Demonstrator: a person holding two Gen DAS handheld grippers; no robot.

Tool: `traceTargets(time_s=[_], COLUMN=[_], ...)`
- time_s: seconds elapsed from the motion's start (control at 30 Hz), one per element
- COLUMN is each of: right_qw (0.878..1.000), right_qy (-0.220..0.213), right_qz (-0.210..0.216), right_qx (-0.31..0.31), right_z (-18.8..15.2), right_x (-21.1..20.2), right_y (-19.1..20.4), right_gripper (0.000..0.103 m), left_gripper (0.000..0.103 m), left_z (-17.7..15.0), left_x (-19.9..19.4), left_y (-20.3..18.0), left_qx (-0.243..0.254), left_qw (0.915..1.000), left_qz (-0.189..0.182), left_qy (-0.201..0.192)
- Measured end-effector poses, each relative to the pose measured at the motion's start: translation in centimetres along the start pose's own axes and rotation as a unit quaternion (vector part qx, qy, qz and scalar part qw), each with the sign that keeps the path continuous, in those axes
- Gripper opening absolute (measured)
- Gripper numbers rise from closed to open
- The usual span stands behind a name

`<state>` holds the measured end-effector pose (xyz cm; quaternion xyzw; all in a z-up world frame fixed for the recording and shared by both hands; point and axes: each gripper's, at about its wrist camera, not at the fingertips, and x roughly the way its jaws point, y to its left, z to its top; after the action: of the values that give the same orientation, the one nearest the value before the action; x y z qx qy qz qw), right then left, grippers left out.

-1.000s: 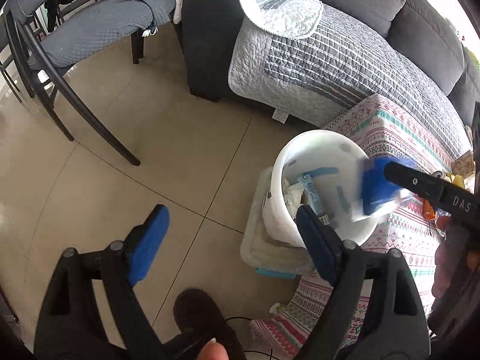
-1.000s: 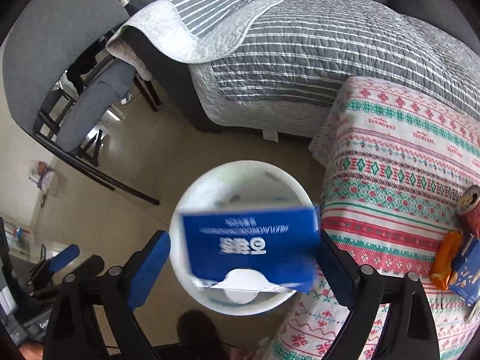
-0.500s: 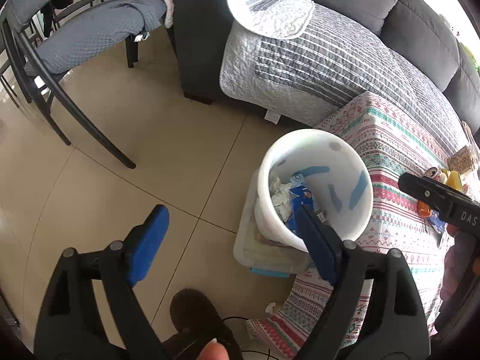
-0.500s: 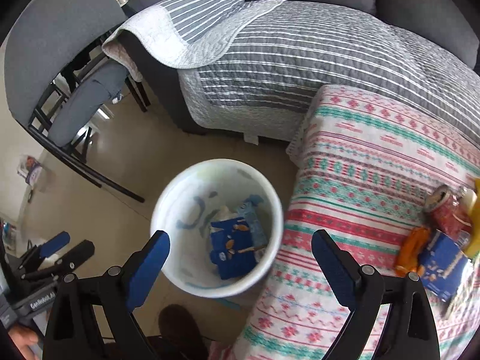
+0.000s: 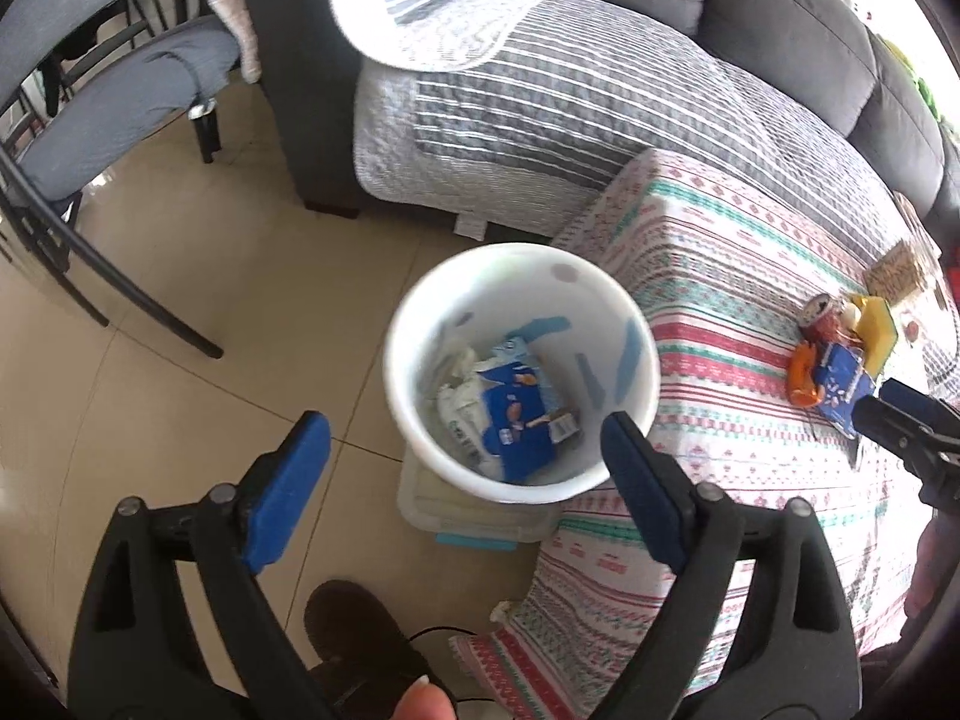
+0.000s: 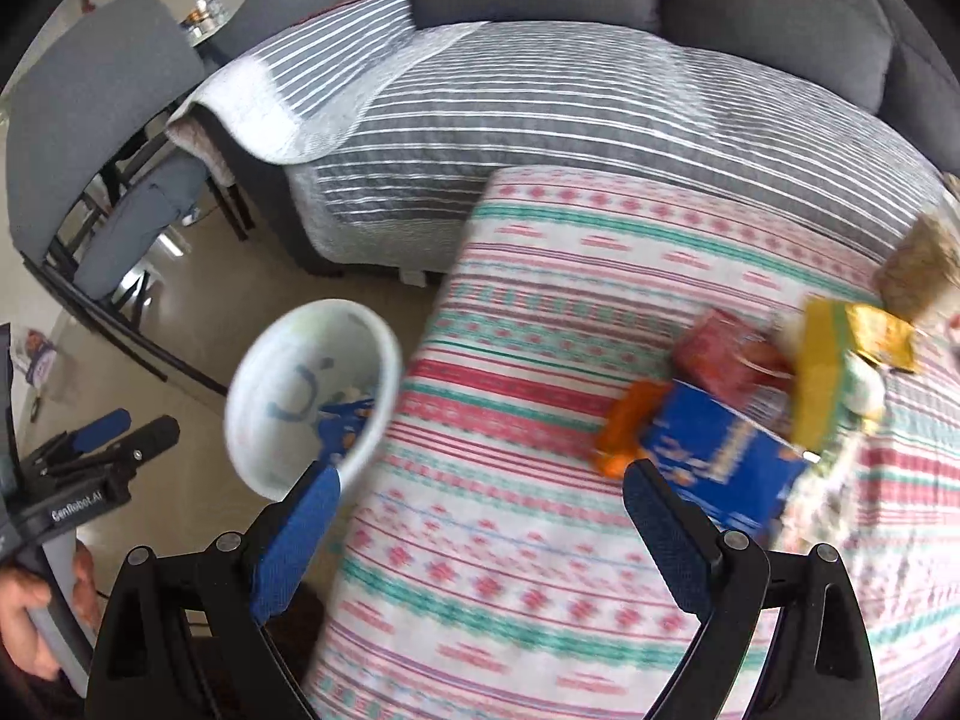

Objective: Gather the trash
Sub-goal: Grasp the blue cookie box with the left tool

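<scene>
Standing on tiled floor (image 5: 180, 420), bin (image 5: 636, 324) beside patterned tablecloth (image 6: 540, 312).

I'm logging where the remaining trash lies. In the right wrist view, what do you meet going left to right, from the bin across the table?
white bin → orange wrapper → blue box → yellow packet. The red can overlaps the blue box's span, so I leave it out.

The left gripper (image 6: 108, 429) body seemingly reads "GenRobot.AI".
</scene>
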<state>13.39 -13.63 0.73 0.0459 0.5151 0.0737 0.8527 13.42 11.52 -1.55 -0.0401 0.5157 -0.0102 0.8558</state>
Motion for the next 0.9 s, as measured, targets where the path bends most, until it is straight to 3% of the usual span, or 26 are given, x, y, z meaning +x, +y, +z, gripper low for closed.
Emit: traceTargets(time_s=[0.43, 0.67, 0.8, 0.9], right_qw=[0.994, 0.985, 0.983, 0.980], right_qy=[-0.022, 0.000, 0.000, 0.002], right_qz=[-0.043, -0.046, -0.055, -0.054], right_qx=[0.099, 0.165, 0.178, 0.191], right_z=[-2.3, -2.7, -3.1, -3.5], right_x=[-2.9, -1.9, -2.7, -2.9], right_y=[-12.5, -17.7, -19.5, -21.1], right_gripper=[0.097, 0.097, 0.097, 0.097], left_gripper=[0.094, 0.094, 0.094, 0.094], left_z=[0.3, 0.2, 0.1, 0.2], left_x=[1.7, 3.0, 3.6, 4.0], left_y=[-9.7, -16.2, -20.3, -23.1], left_qx=[0.066, 0.102, 0.157, 0.211], left_qw=[0.9978, 0.9940, 0.9862, 0.9751], left_qz=[-0.007, -0.034, -0.053, -0.068], left_qy=[0.009, 0.016, 0.011, -0.008])
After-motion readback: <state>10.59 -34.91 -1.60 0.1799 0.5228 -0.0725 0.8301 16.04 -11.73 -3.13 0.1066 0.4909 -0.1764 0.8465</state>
